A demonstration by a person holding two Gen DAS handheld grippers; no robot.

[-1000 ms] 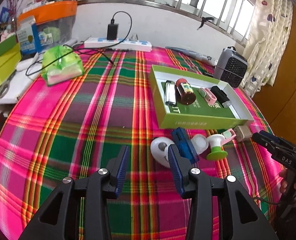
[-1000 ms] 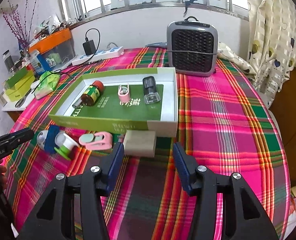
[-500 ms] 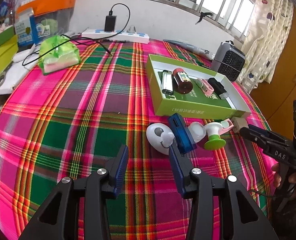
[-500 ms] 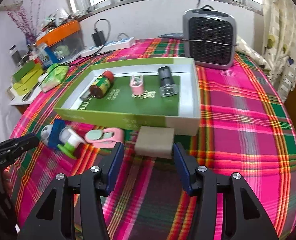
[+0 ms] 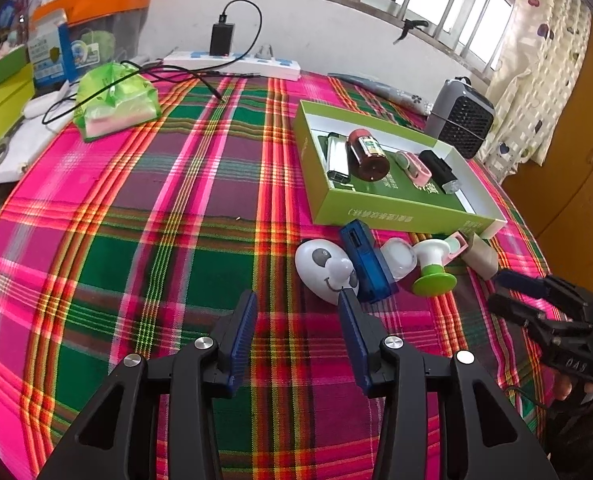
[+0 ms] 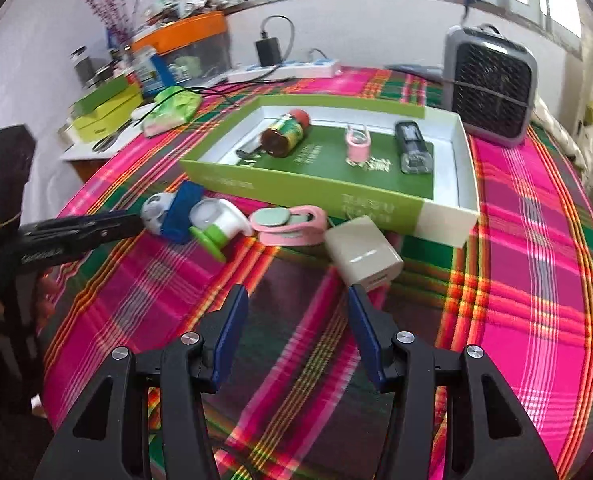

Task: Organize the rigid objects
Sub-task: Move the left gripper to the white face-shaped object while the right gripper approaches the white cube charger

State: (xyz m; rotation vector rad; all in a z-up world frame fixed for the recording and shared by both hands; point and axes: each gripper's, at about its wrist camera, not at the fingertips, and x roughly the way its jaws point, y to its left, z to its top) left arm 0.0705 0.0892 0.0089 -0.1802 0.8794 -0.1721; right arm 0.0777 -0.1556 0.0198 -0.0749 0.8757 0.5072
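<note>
Woven plaid tablecloth (image 5: 200,208), matt cloth. Green cardboard box (image 6: 296,184), matt, smooth. Glossy white plastic egg-shaped toy (image 5: 322,270). Translucent blue plastic case (image 5: 366,262). Smooth beige plastic charger block (image 6: 362,254), satin.

A plaid cloth (image 5: 136,240) covers the worktop. At its far edge lie a power strip (image 5: 236,65) with a black charger (image 5: 221,39) plugged in, and a green bag (image 5: 114,100). A grey heater (image 6: 490,84) stands by the curtain (image 5: 536,80).
</note>
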